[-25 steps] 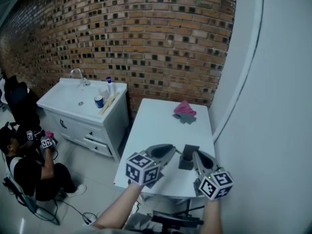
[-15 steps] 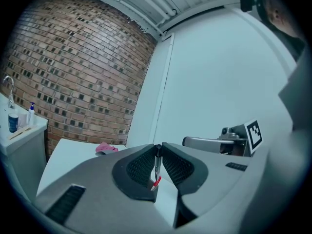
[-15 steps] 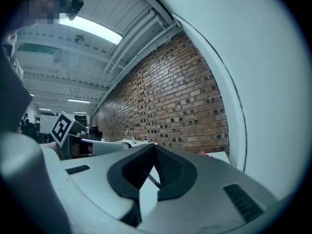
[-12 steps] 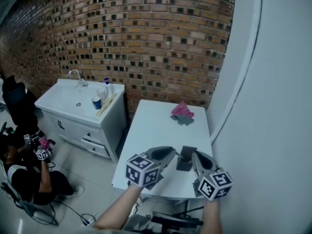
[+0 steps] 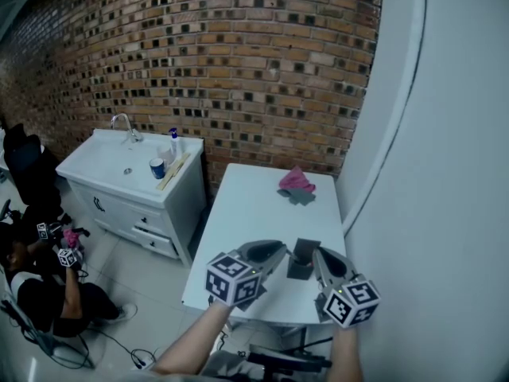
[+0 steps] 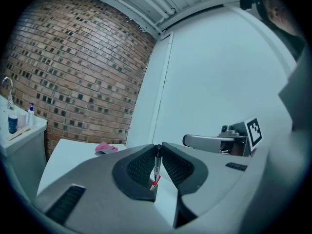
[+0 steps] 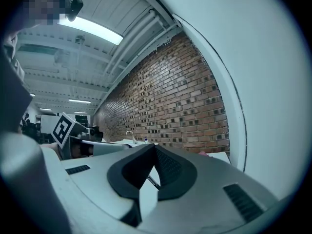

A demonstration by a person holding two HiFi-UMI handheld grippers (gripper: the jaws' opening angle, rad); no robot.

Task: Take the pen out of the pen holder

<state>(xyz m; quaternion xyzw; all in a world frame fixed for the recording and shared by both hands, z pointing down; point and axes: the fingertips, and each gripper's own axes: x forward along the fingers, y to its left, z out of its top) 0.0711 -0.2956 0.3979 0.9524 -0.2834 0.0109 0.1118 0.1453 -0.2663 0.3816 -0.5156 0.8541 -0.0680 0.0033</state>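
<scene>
A dark grey pen holder [image 5: 302,258] stands near the front edge of the white table [image 5: 254,205]. My left gripper [image 5: 280,247] comes at it from the left, and my right gripper [image 5: 317,253] sits close on its right. In the left gripper view the left gripper [image 6: 157,148] is shut on a thin black pen [image 6: 156,167] with a red end, held upright between the pads. In the right gripper view the right gripper [image 7: 155,148] has its tips together, and a thin dark stick [image 7: 153,182] shows through the gap below them.
A pink cloth [image 5: 297,180] lies at the table's far end. A white wall [image 5: 445,173] runs along the right. A white sink cabinet [image 5: 127,183] stands to the left under the brick wall, and a person [image 5: 48,285] sits on the floor at lower left.
Both grippers have stayed where they were. The head view has shifted a little, and the person on the floor has lowered their hands.
</scene>
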